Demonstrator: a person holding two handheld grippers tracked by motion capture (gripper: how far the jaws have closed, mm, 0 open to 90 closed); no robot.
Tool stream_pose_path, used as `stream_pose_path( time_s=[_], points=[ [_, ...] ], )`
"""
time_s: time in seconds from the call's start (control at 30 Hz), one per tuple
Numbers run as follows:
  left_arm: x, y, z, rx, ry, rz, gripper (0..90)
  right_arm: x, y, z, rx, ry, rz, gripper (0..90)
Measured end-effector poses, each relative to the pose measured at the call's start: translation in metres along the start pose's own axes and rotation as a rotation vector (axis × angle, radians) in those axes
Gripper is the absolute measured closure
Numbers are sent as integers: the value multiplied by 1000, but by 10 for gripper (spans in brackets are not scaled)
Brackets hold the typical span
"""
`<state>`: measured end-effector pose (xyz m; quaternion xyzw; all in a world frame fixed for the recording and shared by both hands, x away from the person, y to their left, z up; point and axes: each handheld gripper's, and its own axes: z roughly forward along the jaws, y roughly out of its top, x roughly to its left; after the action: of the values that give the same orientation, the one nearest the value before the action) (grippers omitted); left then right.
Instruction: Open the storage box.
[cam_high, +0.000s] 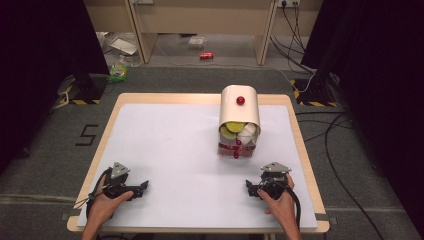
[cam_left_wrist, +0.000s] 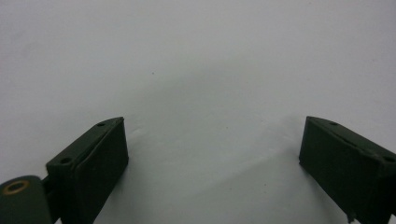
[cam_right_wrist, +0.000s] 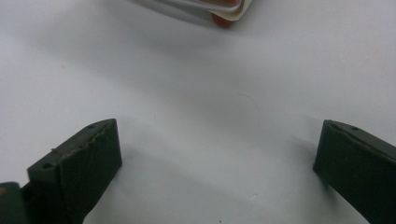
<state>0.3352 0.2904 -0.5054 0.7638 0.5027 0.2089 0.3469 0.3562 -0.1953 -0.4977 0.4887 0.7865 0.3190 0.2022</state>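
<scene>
- Nearest, the left gripper (cam_high: 141, 188) rests on the white table (cam_high: 170, 145) close to its front edge, jaws spread wide with bare tabletop between them.
- The right gripper (cam_high: 248, 187) lies well apart on the same near strip, jaws equally wide, gripping nothing.
- The right gripper view catches a red-tipped corner of the container (cam_right_wrist: 219, 11); the high view shows it whole.
- Farther back, the cream bread-bin-like container (cam_high: 239, 120) stands right of centre, holding what may be cups; open tabletop surrounds it.
</scene>
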Motion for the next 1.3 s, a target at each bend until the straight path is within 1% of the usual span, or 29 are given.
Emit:
stream_pose_path(
  time_s=[0.07, 0.13, 0.2, 0.23, 0.27, 0.3, 0.33, 0.37, 0.4, 0.43, 0.5, 0.57, 0.7, 0.87, 0.9, 1.1, 1.23, 1.3],
  points=[
    [0, 0, 0, 0, 0, -1, 69, 0, 0, 0, 0, 1, 3, 12],
    [0, 0, 0, 0, 0, -1, 69, -1, 0, -1, -6, 2, 4, 34],
    [0, 0, 0, 0, -1, -1, 69, -1, -1, -3, -14, -9, 15, 89],
    [0, 0, 0, 0, -1, 0, 69, -3, -1, -4, -21, -12, 18, 163],
    [0, 0, 0, 0, -1, -1, 69, -4, -1, -5, -30, -11, 15, 202],
    [0, 0, 0, 0, -1, -1, 69, -4, -1, -5, -30, -11, 15, 202],
    [0, 0, 0, 0, -1, -1, 69, -5, 0, -8, -51, -2, 27, 155],
    [0, 0, 0, 0, -2, -2, 69, -5, 0, -8, -57, -10, 27, 148],
    [0, 0, 0, 0, -2, -2, 69, -5, 1, -9, -69, -16, 28, 173],
    [0, 0, 0, 0, -3, -2, 69, -5, 2, -11, -84, -6, 19, 180],
    [0, 0, 0, 0, -3, -2, 69, -3, 4, -14, -110, 0, 16, 161],
    [0, 0, 0, 0, -3, -2, 69, 0, 6, -19, -142, 11, 13, 161],
    [1, 0, 0, 1, -6, -2, 67, 5, 11, -26, -202, 13, -12, 171],
    [1, 0, 0, 1, -18, -4, 51, 9, 16, -32, -232, 3, -22, 188],
    [1, 0, 0, 2, -17, -3, 50, 11, 19, -36, -252, 5, -26, 196],
    [1, 0, 0, 2, -17, -3, 49, 16, 28, -47, -304, 4, -36, 221],
    [1, 0, 0, 2, -20, -3, 48, 20, 32, -50, -317, 4, -49, 231],
    [1, 0, 0, 3, -20, -3, 45, 23, 36, -54, -330, -1, -64, 236]
  ],
)
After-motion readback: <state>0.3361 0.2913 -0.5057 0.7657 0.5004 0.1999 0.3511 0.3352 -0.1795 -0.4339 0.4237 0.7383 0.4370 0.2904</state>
